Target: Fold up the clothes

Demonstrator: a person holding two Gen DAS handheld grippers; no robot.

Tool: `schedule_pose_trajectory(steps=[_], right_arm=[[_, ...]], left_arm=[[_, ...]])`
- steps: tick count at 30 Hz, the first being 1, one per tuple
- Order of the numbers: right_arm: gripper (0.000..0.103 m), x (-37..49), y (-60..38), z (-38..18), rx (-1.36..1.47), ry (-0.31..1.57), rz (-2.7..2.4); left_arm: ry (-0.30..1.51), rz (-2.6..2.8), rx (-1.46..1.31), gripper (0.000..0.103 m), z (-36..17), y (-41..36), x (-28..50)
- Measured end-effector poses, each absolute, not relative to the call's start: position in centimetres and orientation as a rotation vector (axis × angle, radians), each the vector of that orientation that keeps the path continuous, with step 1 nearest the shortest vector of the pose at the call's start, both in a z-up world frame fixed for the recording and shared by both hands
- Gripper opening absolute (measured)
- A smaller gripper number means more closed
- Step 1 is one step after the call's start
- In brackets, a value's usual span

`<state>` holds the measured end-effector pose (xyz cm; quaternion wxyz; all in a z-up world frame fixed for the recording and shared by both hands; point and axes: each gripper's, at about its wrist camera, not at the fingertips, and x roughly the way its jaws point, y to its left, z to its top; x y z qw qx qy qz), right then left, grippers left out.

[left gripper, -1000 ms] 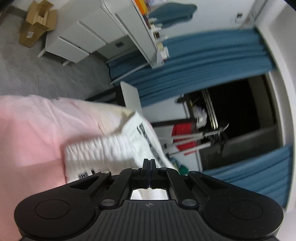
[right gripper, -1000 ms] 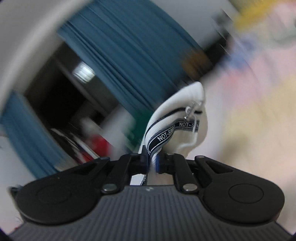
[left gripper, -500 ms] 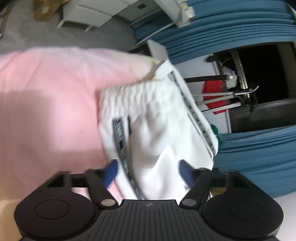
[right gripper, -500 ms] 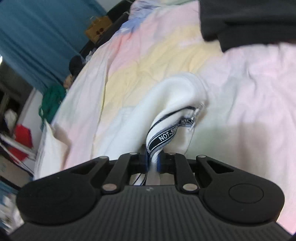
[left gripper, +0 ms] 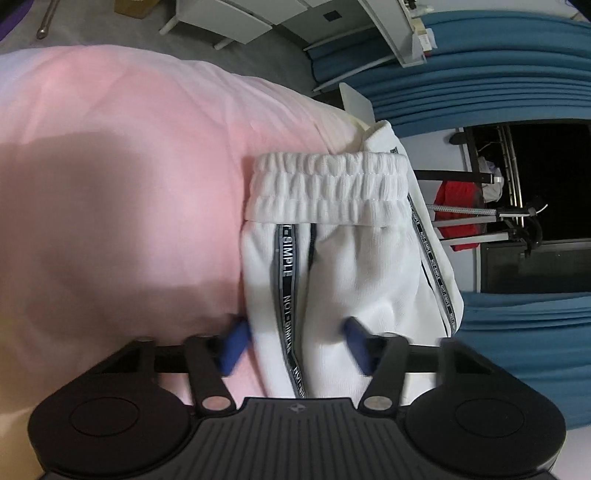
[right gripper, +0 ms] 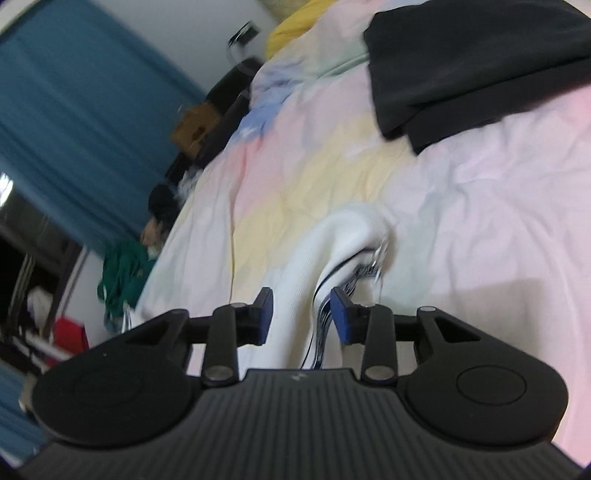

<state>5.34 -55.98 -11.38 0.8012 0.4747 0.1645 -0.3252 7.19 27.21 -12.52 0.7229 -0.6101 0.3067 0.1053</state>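
Note:
White trousers with an elastic waistband and black "NOT SIMPLE" side stripes lie on the pink bedsheet, near the bed's edge. My left gripper is open, its blue pads either side of the cloth below the waistband. In the right wrist view the same white trousers lie bunched on the pastel bedsheet. My right gripper is open, with the cloth and striped tape running between the jaws, no longer pinched.
A dark folded garment lies on the bed at the upper right. A green garment and a cardboard box are beside the bed. Blue curtains, white drawers and a rack with red clothing stand beyond the bed's edge.
Both grippers have opened and let go of the white trousers, which were lowered from the air onto the bed. The left opened first, the right in the last half second.

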Motion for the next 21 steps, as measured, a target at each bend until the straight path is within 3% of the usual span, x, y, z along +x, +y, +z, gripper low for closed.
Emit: schedule_pose_trajectory(steps=[4, 6, 16, 17, 18, 21], right_arm=[[0.037, 6.3, -56.2, -13.9, 1.108, 0.451, -0.677], [0.037, 6.7, -56.3, -14.4, 1.099, 0.481, -0.691], [0.037, 7.9, -57.2, -15.8, 1.076, 0.547, -0.698], [0.033, 8.1, -57.3, -15.8, 1.064, 0.540, -0.694], [0.018, 8.6, -57.2, -15.5, 1.011, 0.545, -0.695], [0.009, 10.5, -56.5, -13.8, 0.918, 0.543, -0.693]], left_arm=[[0.663, 0.240, -1.318, 0.018, -12.3, 26.8, 7.7], [0.645, 0.221, -1.310, 0.013, -11.8, 26.8, 7.5], [0.458, 0.131, -1.368, 0.000, -8.4, 29.4, 2.5], [0.442, 0.165, -1.341, 0.000, -8.1, 29.6, 2.2], [0.435, 0.193, -1.314, 0.000, -7.8, 29.7, 2.1], [0.502, 0.198, -1.288, 0.000, -8.2, 29.9, 3.0]])
